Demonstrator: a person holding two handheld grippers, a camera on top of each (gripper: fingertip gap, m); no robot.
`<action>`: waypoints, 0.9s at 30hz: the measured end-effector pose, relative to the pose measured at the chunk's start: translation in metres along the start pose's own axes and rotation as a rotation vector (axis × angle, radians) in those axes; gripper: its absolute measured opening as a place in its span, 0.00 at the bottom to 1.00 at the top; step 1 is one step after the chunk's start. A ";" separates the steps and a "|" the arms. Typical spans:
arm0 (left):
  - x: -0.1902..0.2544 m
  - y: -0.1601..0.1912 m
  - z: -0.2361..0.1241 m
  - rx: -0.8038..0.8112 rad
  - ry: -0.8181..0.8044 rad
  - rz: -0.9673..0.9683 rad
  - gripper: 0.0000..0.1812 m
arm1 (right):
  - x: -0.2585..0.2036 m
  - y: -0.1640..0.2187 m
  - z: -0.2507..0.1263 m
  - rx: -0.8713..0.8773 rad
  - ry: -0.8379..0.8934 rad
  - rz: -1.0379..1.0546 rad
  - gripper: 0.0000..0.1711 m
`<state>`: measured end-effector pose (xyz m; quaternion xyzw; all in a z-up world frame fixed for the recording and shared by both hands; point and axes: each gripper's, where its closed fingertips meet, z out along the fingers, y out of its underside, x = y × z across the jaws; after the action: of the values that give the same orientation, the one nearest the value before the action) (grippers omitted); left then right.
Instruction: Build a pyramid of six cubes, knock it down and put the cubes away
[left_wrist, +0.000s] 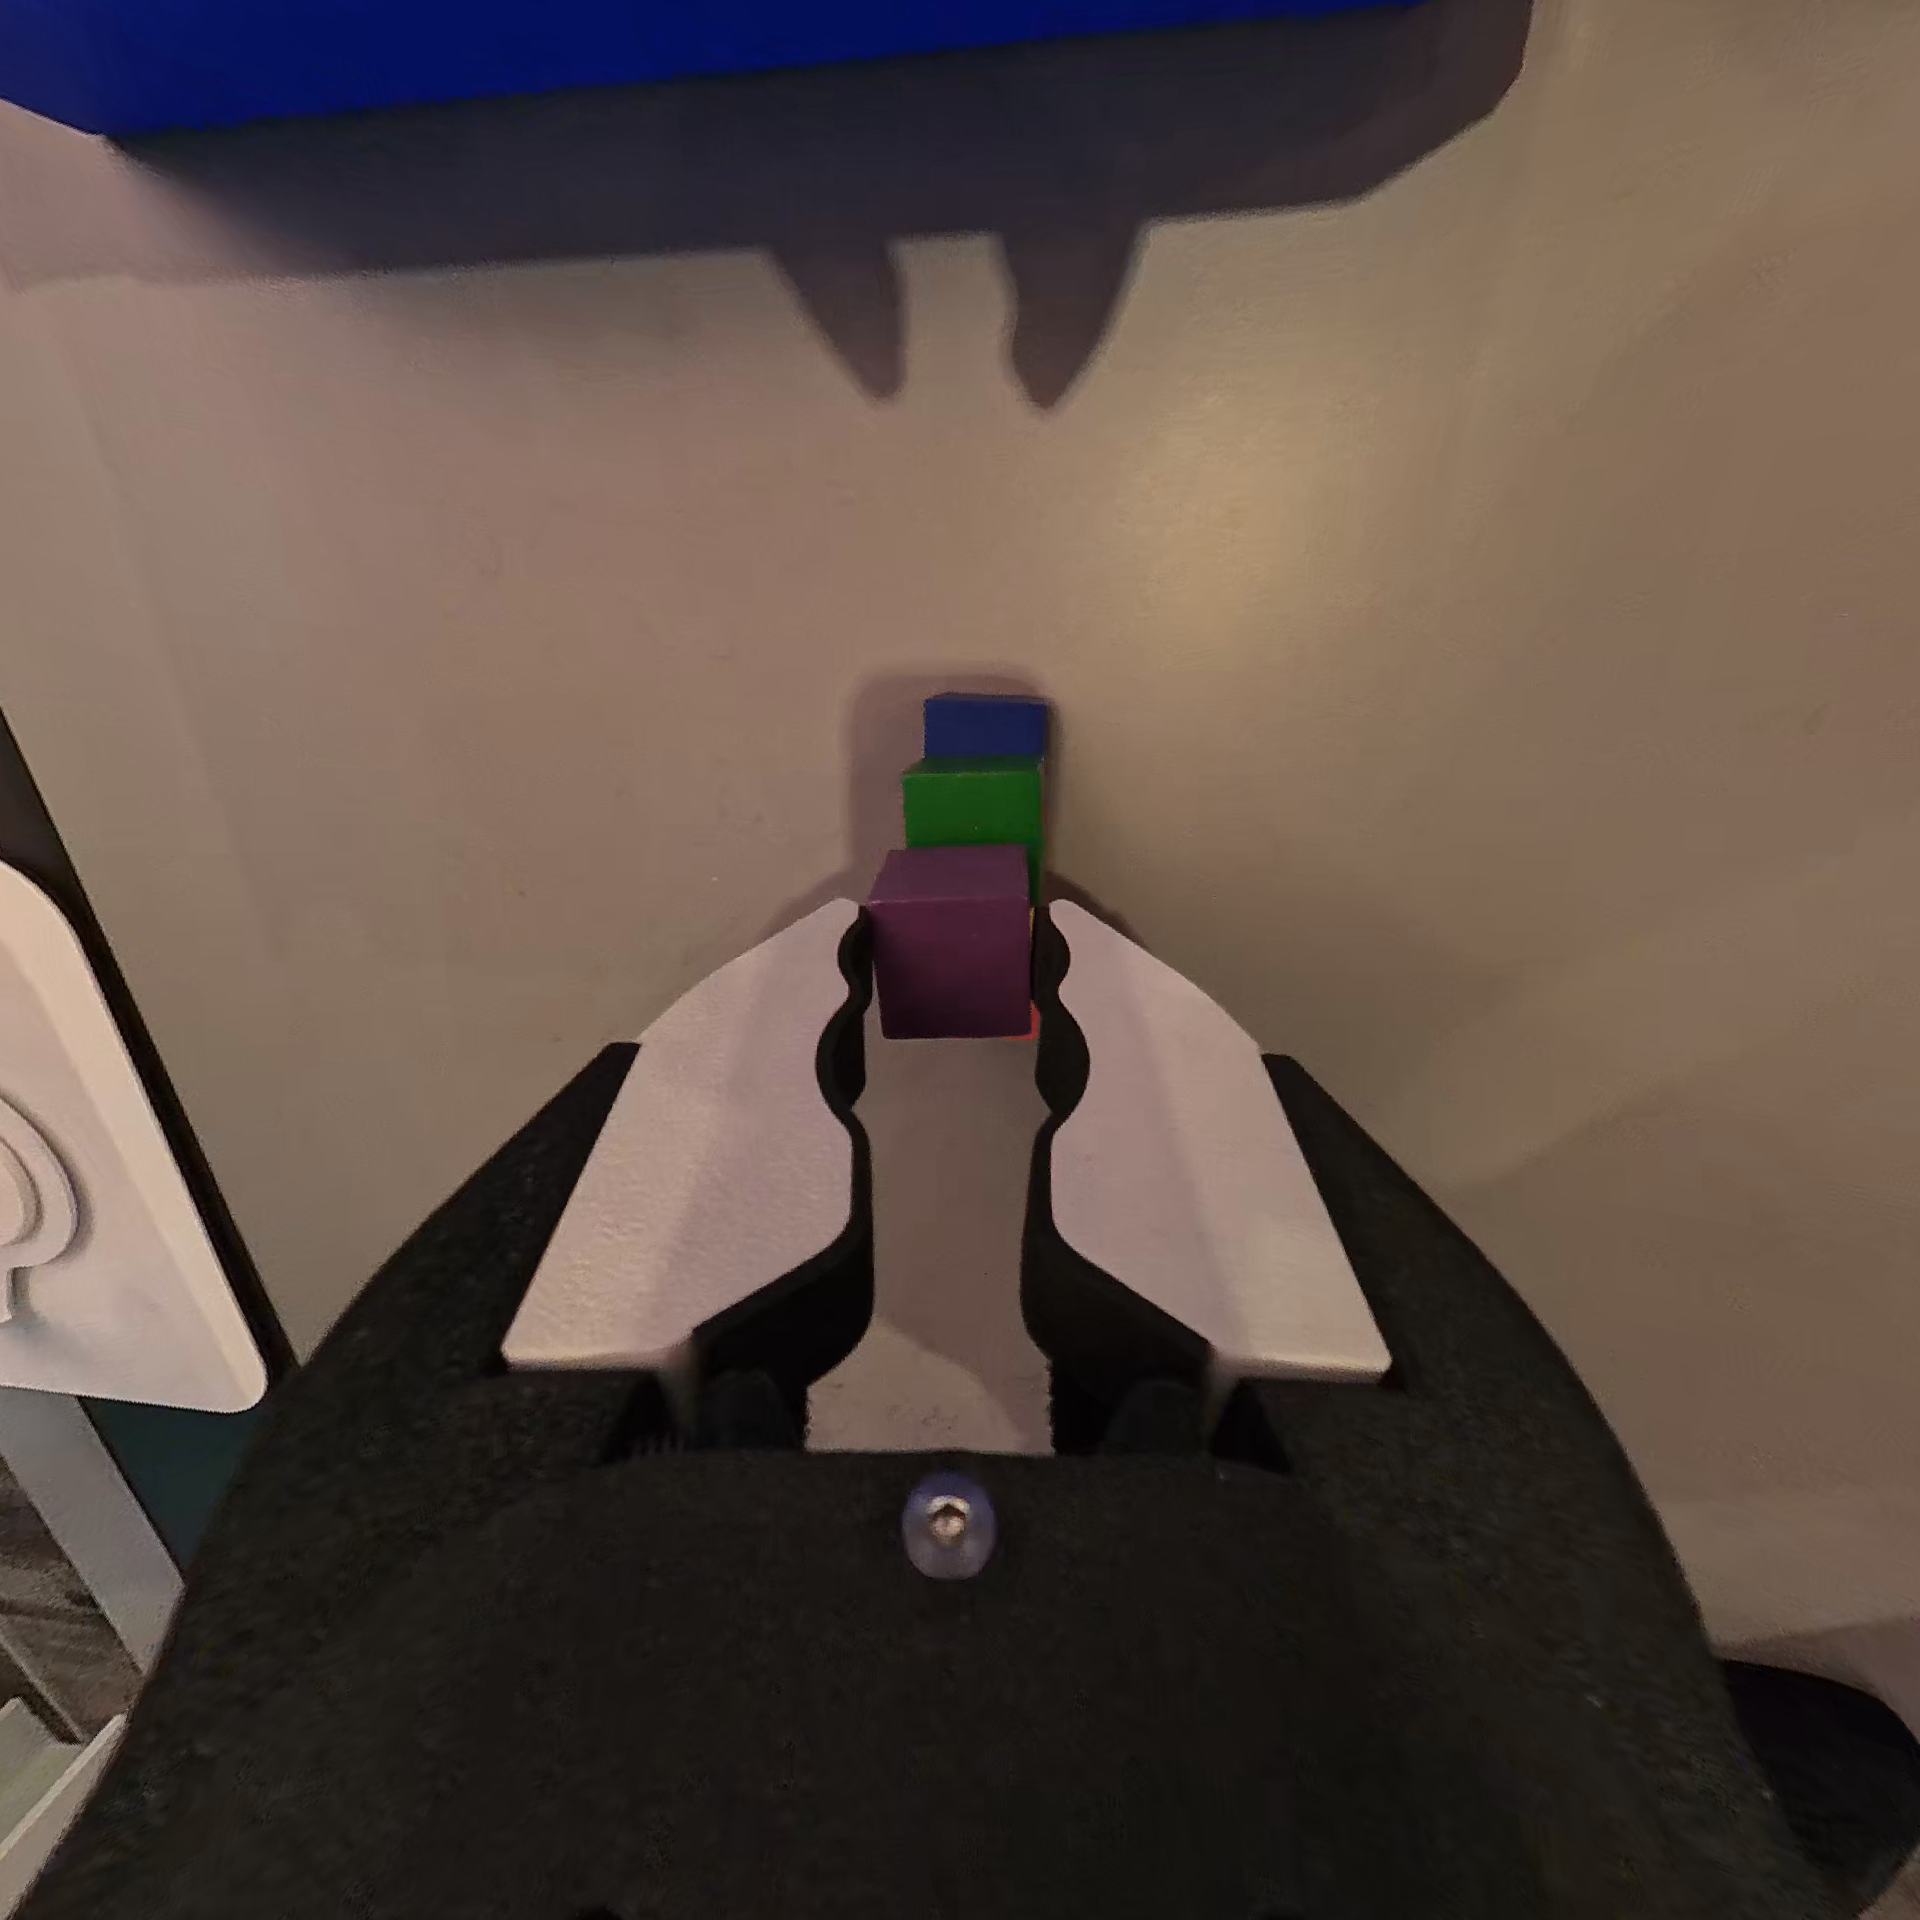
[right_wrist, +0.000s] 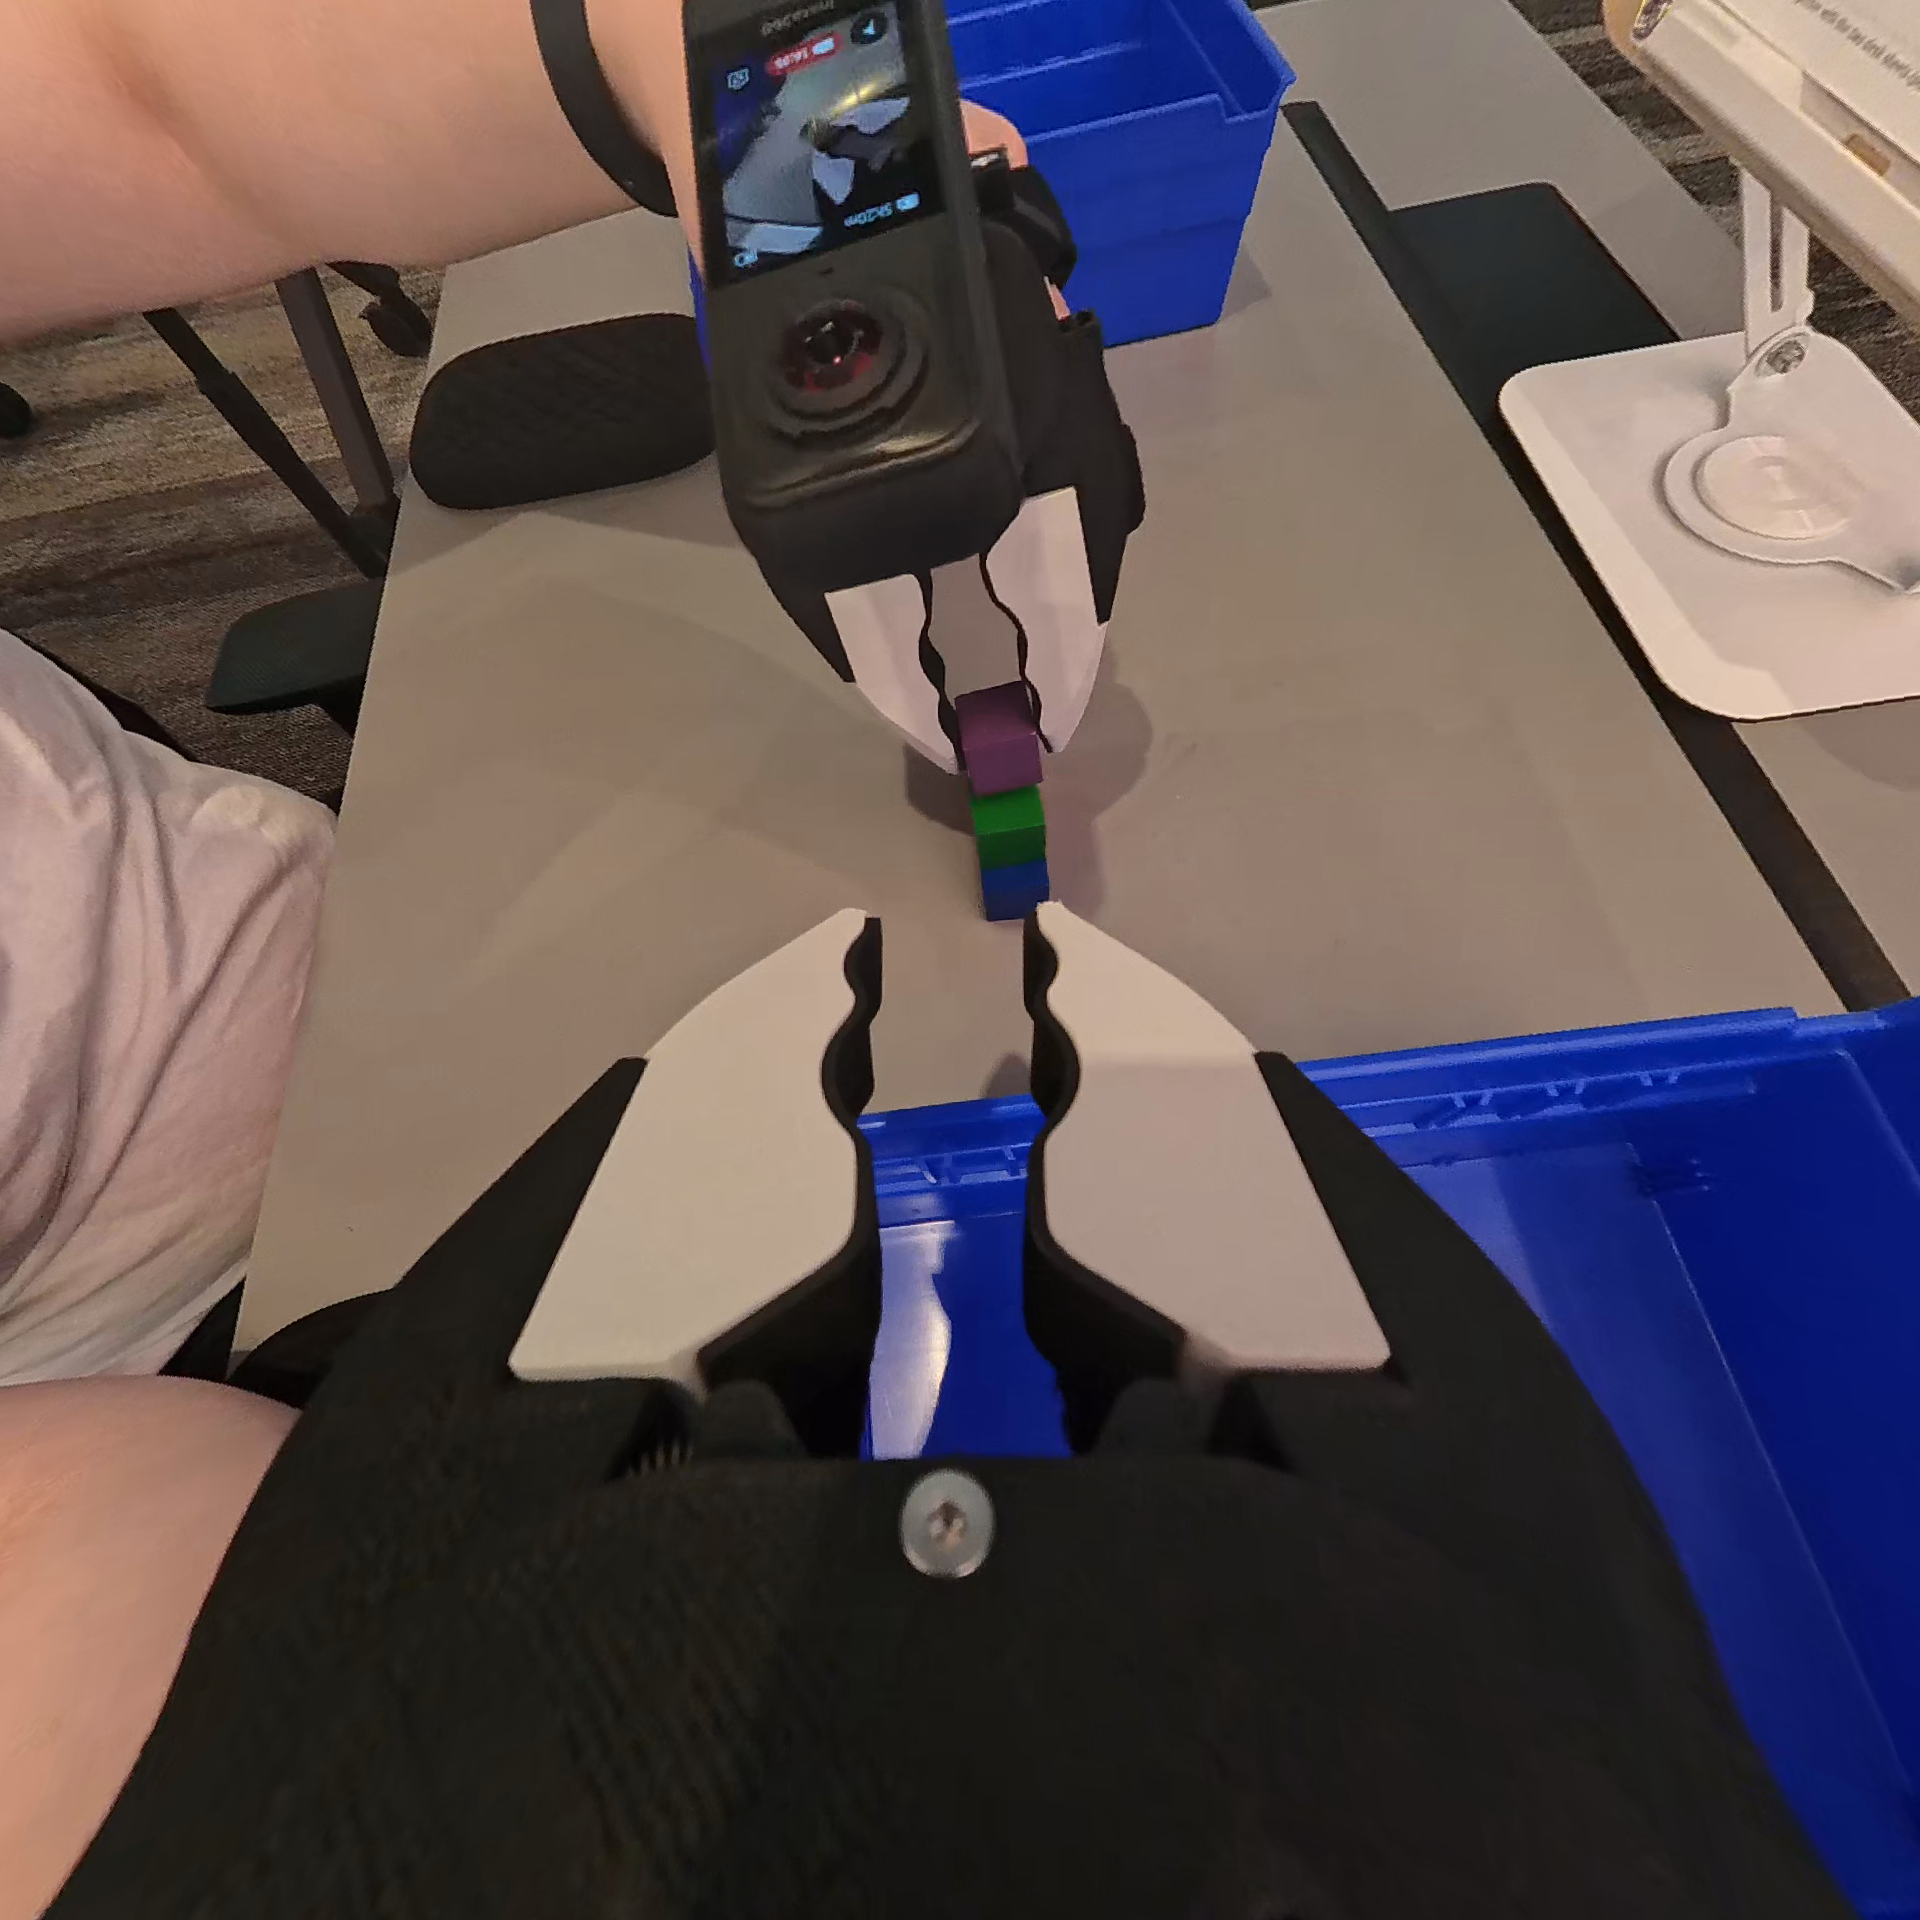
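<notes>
My left gripper (left_wrist: 951, 935) is shut on a purple cube (left_wrist: 948, 940) and holds it at the near end of a short row of cubes on the grey table (left_wrist: 1351, 727). Behind it sit a green cube (left_wrist: 971, 805) and a blue cube (left_wrist: 985, 724). Slivers of red and yellow show beside the purple cube. In the right wrist view, the left gripper (right_wrist: 995, 727) holds the purple cube (right_wrist: 997, 743) slightly above the green cube (right_wrist: 1006, 826) and the blue cube (right_wrist: 1013, 894). My right gripper (right_wrist: 951, 925) is open and empty, just short of the blue cube.
A blue bin (right_wrist: 1558, 1195) lies under my right gripper; another blue bin (right_wrist: 1143, 156) stands at the table's far end. A white stand base (right_wrist: 1714, 520) is at the right and shows in the left wrist view (left_wrist: 104, 1195). Chairs and a person's arm (right_wrist: 260, 135) are at the left. The left gripper's tips are roughly 15 cm from the right gripper's.
</notes>
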<state>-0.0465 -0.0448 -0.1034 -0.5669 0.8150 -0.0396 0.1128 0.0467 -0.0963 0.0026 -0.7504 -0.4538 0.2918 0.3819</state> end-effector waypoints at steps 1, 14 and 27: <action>0.000 0.000 0.000 0.003 0.004 -0.004 0.16 | 0.000 0.000 0.000 0.000 -0.001 -0.001 0.16; 0.002 0.002 0.003 -0.018 0.027 0.008 0.16 | -0.001 0.001 0.001 -0.001 -0.012 0.000 0.16; -0.001 -0.005 -0.011 0.048 0.023 -0.013 0.21 | -0.001 0.004 0.002 -0.010 -0.019 0.009 0.16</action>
<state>-0.0440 -0.0467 -0.0913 -0.5690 0.8113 -0.0665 0.1168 0.0469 -0.0977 -0.0020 -0.7515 -0.4555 0.2985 0.3722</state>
